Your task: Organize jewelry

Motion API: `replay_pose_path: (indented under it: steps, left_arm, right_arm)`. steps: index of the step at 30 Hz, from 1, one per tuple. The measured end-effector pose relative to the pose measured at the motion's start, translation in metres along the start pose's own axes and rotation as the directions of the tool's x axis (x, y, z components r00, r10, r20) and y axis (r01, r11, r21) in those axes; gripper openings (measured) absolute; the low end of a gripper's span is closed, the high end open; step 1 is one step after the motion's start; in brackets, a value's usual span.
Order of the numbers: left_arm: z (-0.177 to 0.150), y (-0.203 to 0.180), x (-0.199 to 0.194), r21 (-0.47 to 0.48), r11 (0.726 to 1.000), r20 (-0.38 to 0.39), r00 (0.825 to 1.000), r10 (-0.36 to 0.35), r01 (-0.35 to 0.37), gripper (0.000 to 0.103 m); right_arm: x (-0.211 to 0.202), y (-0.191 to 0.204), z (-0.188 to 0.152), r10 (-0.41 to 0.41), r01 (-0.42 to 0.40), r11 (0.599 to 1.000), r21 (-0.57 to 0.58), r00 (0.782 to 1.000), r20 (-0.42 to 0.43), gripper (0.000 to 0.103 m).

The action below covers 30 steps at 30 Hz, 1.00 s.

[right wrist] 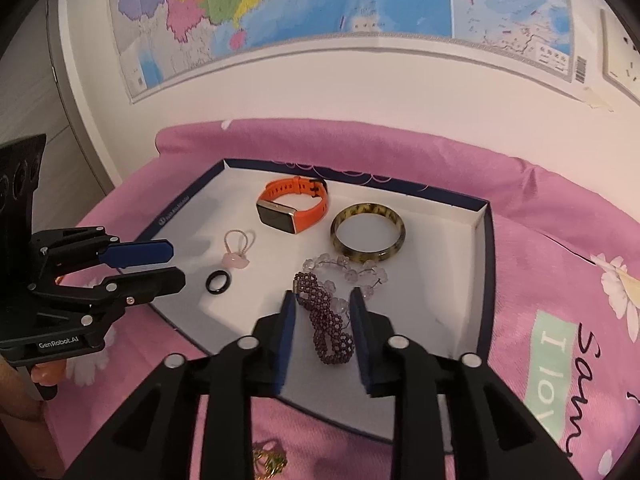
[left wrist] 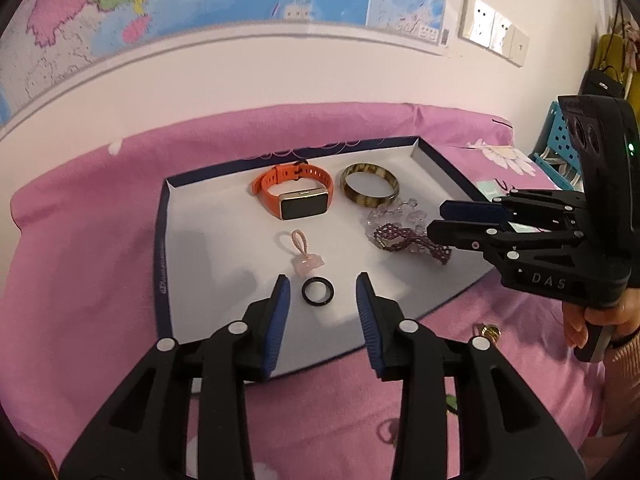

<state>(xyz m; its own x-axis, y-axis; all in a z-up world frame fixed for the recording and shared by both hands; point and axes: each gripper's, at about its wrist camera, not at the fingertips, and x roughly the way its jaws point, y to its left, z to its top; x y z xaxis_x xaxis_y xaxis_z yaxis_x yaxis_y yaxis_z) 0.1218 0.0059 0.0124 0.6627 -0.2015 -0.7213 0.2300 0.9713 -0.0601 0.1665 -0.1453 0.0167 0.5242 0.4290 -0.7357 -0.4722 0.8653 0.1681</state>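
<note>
tray (left wrist: pixel 162 248) holding ring (left wrist: pixel 317 290) and limp beaded bracelet (right wrist: pixel 326 316), each lying free between parted left gripper (left wrist: pixel 323 280) and right gripper (right wrist: pixel 323 296); ring small, hard, slippery, best pinched across its rim

Tray (left wrist: pixel 162 248) is showing a white floor with navy rim. Watch (left wrist: pixel 294 196) is wearing an orange strap; bangle (left wrist: pixel 370 188) is showing mottled olive-brown; ring (left wrist: pixel 317 290) is reading black; beaded bracelet (right wrist: pixel 330 328) purple. Bedspread (left wrist: pixel 80 260) is showing pink with white flowers.
</note>
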Motion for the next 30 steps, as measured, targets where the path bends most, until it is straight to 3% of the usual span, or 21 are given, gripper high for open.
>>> replay_pose_path:
  steps: [14,22,30]
  left_arm:
    - [-0.021,-0.007,-0.048,0.026,1.000,0.083,0.996,-0.020,0.017,0.041]
    - [-0.042,-0.018,-0.060,0.078,0.997,0.090,0.996,0.008,-0.015,0.043]
    - [-0.058,-0.014,-0.060,0.062,0.998,0.072,0.997,0.011,-0.016,0.047]
  right_arm:
    - [-0.034,0.012,-0.017,0.044,-0.044,0.999,0.004,0.998,0.037,0.034]
    - [-0.043,0.020,-0.034,0.046,-0.046,0.999,0.006,0.999,0.030,0.035]
    - [-0.049,0.025,-0.052,0.054,-0.054,0.998,0.010,0.998,0.010,0.036]
